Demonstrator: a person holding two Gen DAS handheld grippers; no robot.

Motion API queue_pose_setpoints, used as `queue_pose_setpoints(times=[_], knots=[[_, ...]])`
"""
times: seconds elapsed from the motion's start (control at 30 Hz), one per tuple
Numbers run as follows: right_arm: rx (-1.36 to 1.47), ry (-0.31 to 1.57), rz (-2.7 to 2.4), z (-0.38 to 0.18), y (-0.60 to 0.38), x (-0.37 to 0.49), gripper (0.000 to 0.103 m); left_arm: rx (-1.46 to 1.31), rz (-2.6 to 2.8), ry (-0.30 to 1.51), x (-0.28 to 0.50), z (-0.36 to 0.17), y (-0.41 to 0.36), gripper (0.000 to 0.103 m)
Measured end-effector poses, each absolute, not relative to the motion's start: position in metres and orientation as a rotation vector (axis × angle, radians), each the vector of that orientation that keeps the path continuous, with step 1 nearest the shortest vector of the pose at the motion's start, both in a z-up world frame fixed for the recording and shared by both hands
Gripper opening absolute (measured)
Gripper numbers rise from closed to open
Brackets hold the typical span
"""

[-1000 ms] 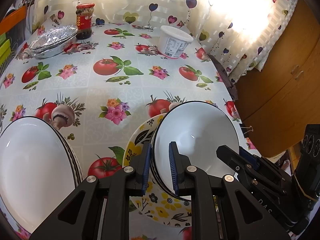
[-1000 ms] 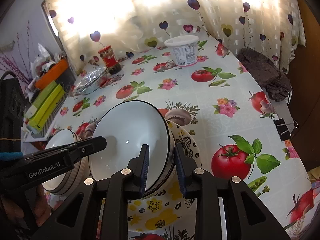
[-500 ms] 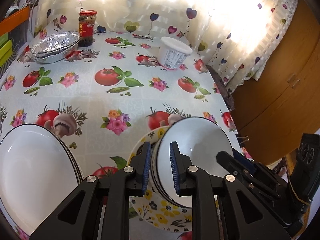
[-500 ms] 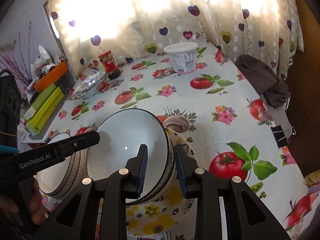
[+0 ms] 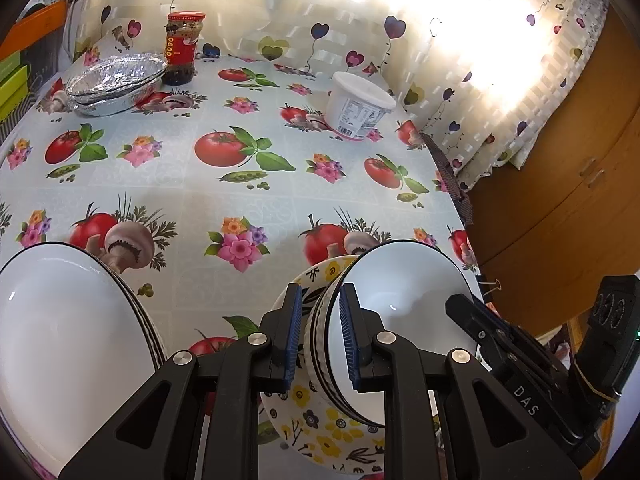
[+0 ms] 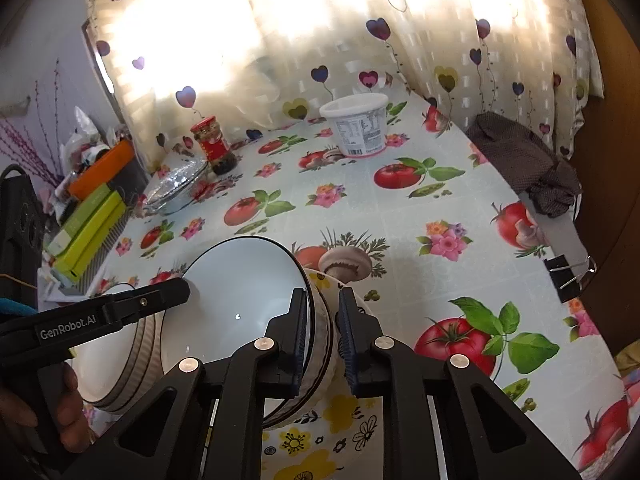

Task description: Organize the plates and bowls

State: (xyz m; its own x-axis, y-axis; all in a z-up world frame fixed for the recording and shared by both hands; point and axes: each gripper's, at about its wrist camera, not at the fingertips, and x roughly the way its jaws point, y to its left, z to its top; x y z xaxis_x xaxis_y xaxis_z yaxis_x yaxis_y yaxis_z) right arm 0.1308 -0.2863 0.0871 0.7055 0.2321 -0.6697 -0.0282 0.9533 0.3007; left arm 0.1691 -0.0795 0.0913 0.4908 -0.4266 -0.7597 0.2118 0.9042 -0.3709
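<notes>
A nested stack of white bowls [image 5: 400, 292] with black rims and ribbed sides sits over a yellow-flowered plate [image 5: 320, 432]; whether it rests on the plate I cannot tell. My left gripper [image 5: 319, 300] is shut on its near-left rim, one blue pad inside and one outside. In the right wrist view, my right gripper [image 6: 323, 300] has its jaws closing onto the opposite rim of the same white bowls [image 6: 240, 292], with the pads against the wall. A second stack of white bowls [image 5: 60, 328] stands to the left, beside the plate.
At the back of the table stand a white lidded tub [image 5: 360, 108], a red-capped jar [image 5: 182, 48] and foil trays [image 5: 114, 82]. Green boxes [image 6: 84, 232] line the left edge. A dark cloth [image 6: 520, 160] and a binder clip [image 6: 568, 276] mark the right edge, beside a wooden cabinet [image 5: 560, 160].
The right gripper's jaws have narrowed onto the bowl's rim. The bowls look a little smaller and lower in both views. The left gripper's hold is the same.
</notes>
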Motion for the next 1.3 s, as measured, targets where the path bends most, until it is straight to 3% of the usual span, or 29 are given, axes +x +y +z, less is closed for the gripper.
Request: queue_pose_setpoints(times=[0.6,0.67,0.83,0.93,1.3], knots=[[0.308,0.802,0.182,0.083,-0.289,0.137,0.014,-0.237,-0.397,1.006,0.172,0.086,-0.084,0.02],[0.305,0.78,0.176,0.087,-0.292,0.133,0.017,-0.218,-0.393,0.988,0.168,0.089,-0.084,0.02],[0.28,0.73,0.155,0.101,-0.301,0.117,0.038,-0.2,-0.384,0.933,0.154,0.096,-0.075,0.023],[0.289,0.716,0.126,0.102,-0.31,0.107,0.042,-0.181,-0.368,0.891,0.144,0.099,-0.068,0.029],[0.317,0.825,0.07,0.058,-0.325,0.087,0.043,-0.273,-0.316,0.866,0.123,0.095,-0.037,0.029]])
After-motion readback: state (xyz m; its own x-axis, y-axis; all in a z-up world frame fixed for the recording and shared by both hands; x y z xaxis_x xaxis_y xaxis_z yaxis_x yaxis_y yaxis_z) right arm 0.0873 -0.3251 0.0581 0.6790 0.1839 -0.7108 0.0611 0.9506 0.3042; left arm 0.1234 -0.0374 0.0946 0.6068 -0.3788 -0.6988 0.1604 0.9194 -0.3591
